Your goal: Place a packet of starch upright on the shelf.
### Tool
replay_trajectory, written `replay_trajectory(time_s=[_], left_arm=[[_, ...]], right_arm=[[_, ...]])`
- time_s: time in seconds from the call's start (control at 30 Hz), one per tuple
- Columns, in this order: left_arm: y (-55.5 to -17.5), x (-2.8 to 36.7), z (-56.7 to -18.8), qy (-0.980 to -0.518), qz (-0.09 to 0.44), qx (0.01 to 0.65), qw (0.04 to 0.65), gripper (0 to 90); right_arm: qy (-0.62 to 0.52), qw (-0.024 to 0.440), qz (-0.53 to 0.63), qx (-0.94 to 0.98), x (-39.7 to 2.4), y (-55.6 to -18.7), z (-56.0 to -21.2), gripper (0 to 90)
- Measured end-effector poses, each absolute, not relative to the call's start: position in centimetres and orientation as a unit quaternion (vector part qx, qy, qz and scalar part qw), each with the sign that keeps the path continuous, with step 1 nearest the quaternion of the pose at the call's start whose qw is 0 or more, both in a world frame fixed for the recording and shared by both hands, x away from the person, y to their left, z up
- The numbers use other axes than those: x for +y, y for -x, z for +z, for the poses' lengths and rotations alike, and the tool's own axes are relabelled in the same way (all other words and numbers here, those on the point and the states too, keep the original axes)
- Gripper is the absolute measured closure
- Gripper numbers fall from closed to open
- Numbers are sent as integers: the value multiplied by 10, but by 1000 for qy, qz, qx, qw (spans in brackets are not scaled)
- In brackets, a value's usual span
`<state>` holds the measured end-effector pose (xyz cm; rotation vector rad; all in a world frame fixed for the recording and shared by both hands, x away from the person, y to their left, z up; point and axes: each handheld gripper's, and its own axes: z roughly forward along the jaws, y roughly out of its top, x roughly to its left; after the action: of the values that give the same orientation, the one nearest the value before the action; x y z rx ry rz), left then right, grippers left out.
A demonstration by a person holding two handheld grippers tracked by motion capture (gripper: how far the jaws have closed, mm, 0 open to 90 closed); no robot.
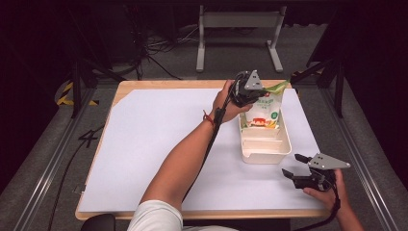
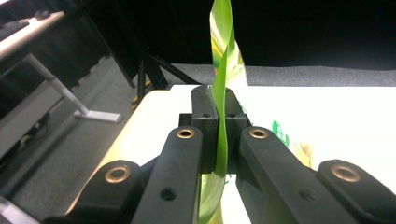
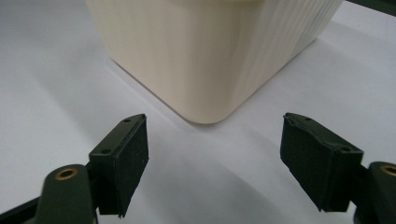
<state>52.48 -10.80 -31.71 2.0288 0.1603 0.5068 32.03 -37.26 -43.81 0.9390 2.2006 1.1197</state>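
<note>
Left tongs (image 1: 262,90) clamped on the green top seal of a white printed snack pouch (image 1: 263,111), held upright at the far end of a cream ribbed plastic bin (image 1: 265,153). Lower part of pouch already inside the bin; whether resting on the bin floor or hanging from the grip could not be told. In the left gripper view, green seal edge (image 2: 221,122) pinched flat between the two black pads, jaws closed tight on it. Right tongs (image 1: 292,166) spread wide and empty, low over the white-covered tabletop (image 1: 159,144), just beside the near right corner of the bin; rounded bin corner (image 3: 205,100) faced squarely in the right gripper view, apart from both pads. Placement judged nearly complete: pouch brought to the bin and lowered in. Left to do, by judgement: release of the seal and withdrawal of the left tongs.
</note>
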Motion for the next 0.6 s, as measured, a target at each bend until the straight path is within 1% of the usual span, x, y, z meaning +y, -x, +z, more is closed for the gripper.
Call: replay_trajectory(time_s=[0.07,0.3,0.6], left_arm=[[-529,-103,-323,-832,188,82,515,888],[-526,-103,-325,-833,195,74,513,885],[-523,-106,-335,-839,179,77,508,885]], right_arm=[[-344,249,409,807,-372,-320,-438,235],[-345,248,410,807,-372,-321,-438,235],[-346,249,409,807,-372,-320,-438,235]])
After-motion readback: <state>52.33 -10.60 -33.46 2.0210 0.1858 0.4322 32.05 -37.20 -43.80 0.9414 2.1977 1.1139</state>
